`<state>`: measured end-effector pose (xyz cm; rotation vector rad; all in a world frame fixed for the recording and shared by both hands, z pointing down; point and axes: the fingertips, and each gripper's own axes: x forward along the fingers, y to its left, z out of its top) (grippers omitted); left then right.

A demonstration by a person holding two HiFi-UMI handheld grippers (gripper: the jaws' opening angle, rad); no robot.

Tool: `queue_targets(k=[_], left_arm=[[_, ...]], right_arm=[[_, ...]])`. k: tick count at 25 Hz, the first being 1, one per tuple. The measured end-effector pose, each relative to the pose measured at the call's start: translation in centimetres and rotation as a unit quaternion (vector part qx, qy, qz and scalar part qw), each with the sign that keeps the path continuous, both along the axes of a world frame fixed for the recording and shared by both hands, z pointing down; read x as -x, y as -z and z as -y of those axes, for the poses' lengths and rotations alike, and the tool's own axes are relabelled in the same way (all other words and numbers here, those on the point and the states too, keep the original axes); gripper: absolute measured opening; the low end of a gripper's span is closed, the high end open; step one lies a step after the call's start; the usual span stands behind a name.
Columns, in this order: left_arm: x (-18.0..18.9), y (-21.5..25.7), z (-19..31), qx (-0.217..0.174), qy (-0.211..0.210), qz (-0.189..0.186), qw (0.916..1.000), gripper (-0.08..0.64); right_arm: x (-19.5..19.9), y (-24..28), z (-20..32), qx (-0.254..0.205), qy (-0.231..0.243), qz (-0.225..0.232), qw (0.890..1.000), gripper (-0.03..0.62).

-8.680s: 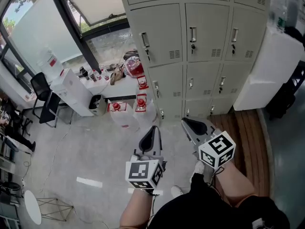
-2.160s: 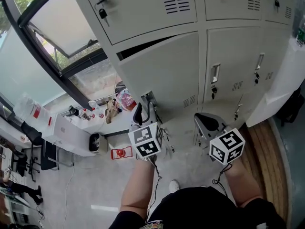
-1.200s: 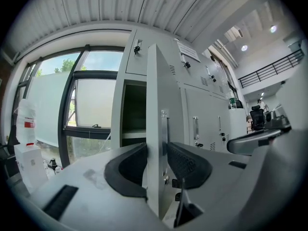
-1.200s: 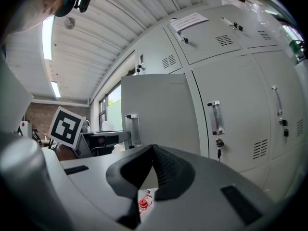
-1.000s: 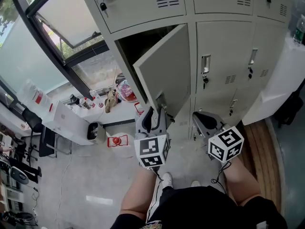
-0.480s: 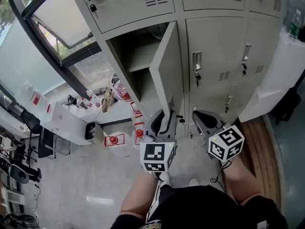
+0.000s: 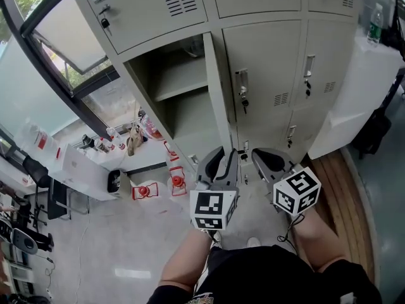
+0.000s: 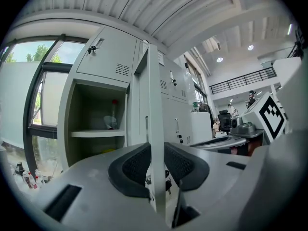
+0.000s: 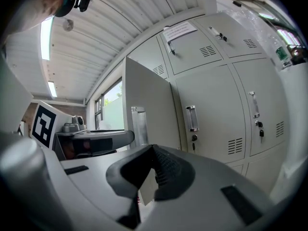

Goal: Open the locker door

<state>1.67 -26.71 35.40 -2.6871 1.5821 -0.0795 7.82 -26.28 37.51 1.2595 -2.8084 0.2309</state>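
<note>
The grey locker door (image 8: 154,105) stands wide open, its thin edge upright between the left gripper's (image 8: 155,163) jaws, which have just been closing.

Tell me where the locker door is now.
In the head view the locker door stands edge-on at centre, between the open compartment, left, and a closed locker, right.

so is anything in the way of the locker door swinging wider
The locker door stands edge-on, its edge in the left gripper, whose jaws have just been closing on it. The right gripper hangs close on the side the door would likely swing toward, before the neighbouring locker. Nothing else visible blocks it.
</note>
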Motion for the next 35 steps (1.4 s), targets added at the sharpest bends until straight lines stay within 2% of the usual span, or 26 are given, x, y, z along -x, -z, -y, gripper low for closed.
queue_targets(k=[9,19,26,35], left_arm=[[-1.4,0.1,-0.2,0.003,0.025,-0.008,0.9997,0.095],[-1.0,-0.2,-0.8,0.0,0.08,-0.017,0.9966,0.114],[-1.4,-1.7,-2.1,0.013,0.079,0.0,0.9968,0.114],[3.0,-1.9,-3.3,0.018,0.102,0.002,0.9946,0.112]], right_arm=[[-2.2,0.4,-1.2,-0.004,0.003,0.003,1.0,0.054],[-3.0,-0.1,-2.3,0.001,0.03,0.006,1.0,0.054],[-1.8,-0.4,-2.3,0.004,0.052,0.012,0.999,0.054],[2.8,-0.2,-3.0,0.005,0.084,0.02,0.996,0.054]])
